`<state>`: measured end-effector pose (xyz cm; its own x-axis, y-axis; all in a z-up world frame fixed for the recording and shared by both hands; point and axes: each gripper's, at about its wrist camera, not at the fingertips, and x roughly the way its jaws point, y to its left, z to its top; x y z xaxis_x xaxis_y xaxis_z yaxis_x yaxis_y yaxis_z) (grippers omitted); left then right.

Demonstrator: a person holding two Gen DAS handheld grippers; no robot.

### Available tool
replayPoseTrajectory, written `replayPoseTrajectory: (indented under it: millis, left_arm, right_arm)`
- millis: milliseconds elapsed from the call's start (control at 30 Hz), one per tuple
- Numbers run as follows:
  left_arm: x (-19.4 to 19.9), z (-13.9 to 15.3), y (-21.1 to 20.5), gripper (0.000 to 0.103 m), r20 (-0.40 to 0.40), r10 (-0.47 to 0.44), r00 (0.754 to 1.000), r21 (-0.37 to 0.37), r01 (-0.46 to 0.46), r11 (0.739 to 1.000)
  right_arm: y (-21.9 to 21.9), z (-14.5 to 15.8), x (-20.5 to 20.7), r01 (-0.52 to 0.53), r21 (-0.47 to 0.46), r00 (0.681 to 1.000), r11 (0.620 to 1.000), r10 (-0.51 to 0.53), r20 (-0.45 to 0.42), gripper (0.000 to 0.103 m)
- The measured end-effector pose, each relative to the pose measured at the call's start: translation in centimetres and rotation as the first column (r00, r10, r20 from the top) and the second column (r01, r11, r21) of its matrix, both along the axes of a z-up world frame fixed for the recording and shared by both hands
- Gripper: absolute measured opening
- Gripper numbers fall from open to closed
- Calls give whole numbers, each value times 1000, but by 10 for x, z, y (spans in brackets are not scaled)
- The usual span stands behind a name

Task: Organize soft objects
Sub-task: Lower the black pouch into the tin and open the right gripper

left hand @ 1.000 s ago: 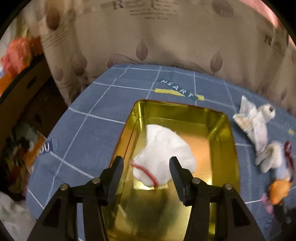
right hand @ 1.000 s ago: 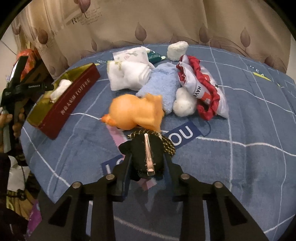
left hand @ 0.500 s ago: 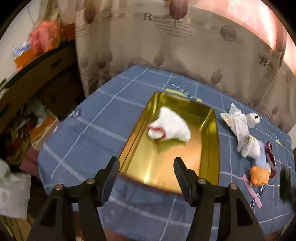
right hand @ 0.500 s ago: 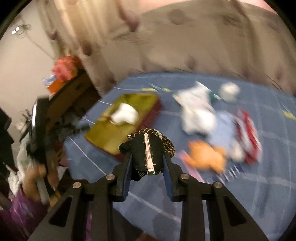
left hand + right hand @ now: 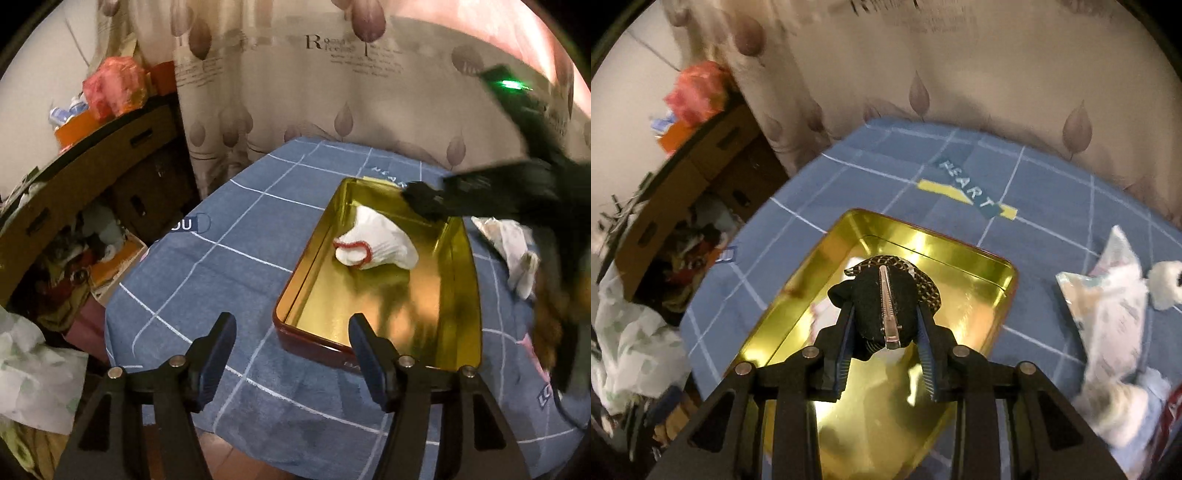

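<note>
Right gripper (image 5: 886, 334): fingers narrow, clamped on a black hair clip (image 5: 882, 302) with a metal bar and a gold-flecked trim; the item sits between the pads, its tip past the fingertips.

Directly beyond and beneath the fingers: gold tin (image 5: 1004, 273), open, on the blue grid cloth (image 5: 886, 155) over the counter. White sock (image 5: 373, 243) with a red band lies in the tin's far half.

Left gripper (image 5: 291, 350): fingers wide, nothing between them, having just been opening; held off the tin's near rim.

Step in hand, judged: placing the clip in the tin. Best done by lowering over the bare gold floor nearer than the sock, then releasing low so it does not bounce.

Edges and room: tin walls stand on all sides; right of the fingers, white soft items (image 5: 1108, 314) crowd the cloth; left, the cloth drops off toward cardboard boxes (image 5: 683, 177).
</note>
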<state>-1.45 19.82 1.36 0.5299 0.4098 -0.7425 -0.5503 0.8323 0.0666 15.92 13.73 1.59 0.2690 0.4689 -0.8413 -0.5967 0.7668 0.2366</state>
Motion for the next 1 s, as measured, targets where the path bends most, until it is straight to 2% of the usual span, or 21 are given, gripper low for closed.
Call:
replayPoseTrajectory:
  millis: [167,300,500,600,667,800,900,1000]
  left_arm:
    - [3,-6,9,65,-12,14,1000,-8,-14,1000]
    - [1,-7,21,65,0,39,999,-45,-39,998]
    - [0,-11,26,65,-5,51,999,-70,-51,996]
    - [1,-11,26,65,-11,53,999,-65,-53,996]
    - [1,-12,25,65,-15,53,998,-61,-54,997]
    - [1,-12,25,65,-14,56,998,-49,-56,997]
    - [0,-9,23,65,-4,55,998,-23,-55,998]
    - [0,-5,17,65,3,38,999,4,-38,999]
  right_arm:
    - [19,-22,19,17,-28,999,999,-18,-35,30]
    - [28,-35,31,33,-34,996,999,-36,-78,30]
    - [44,-46,39,52,-59,993,997,-58,-106,34]
    - [48,-44,41,64,-51,991,997,-70,-118,42]
    - [50,-42,43,86,-49,990,995,-91,-112,61]
    - [37,-23,37,111,10,992,994,-111,-54,62]
    - [11,0,25,114,137,993,984,-112,-24,63]
    - [-27,20,-4,126,202,987,971,-143,73,70]
